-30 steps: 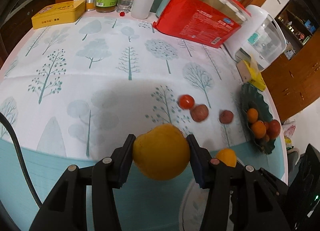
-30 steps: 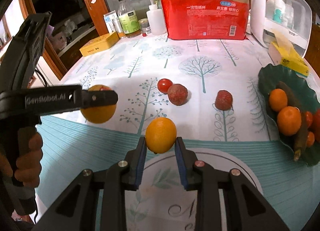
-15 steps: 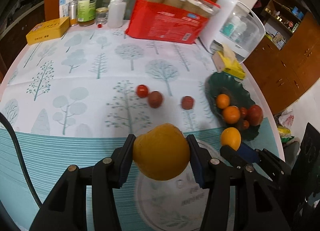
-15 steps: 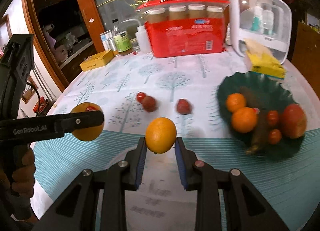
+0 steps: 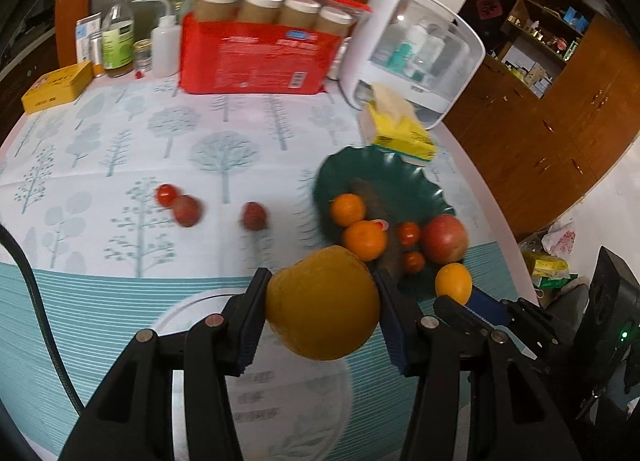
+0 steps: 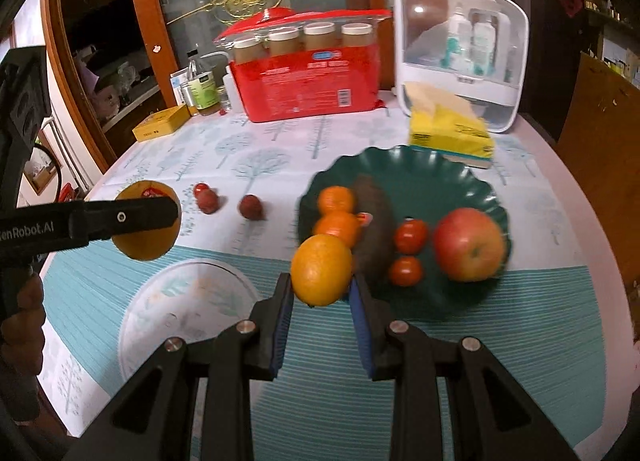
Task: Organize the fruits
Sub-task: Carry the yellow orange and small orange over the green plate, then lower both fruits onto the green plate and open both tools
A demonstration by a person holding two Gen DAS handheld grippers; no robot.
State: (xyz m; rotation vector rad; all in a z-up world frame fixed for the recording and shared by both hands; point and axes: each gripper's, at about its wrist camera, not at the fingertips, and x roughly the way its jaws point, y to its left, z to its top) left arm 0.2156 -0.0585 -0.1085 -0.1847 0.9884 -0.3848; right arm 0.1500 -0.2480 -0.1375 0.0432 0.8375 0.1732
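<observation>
Green plate (image 6: 460, 173) holds apple (image 6: 468, 244), 2 tangerines (blurred).

A large yellow-orange fruit (image 5: 322, 303) sits clamped in the left tool (image 5: 320, 311), a smaller orange (image 6: 321, 270) in the right tool (image 6: 321, 301). Just ahead of the right tool lies a dark green plate (image 6: 424, 165) with two tangerines (image 6: 336, 199), an apple (image 6: 469, 244) and two tomatoes (image 6: 410, 236); three small red fruits (image 6: 250, 206) lie ahead-left.

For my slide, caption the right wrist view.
Right gripper carries an orange toward the green fruit plate; left gripper holds another.
</observation>
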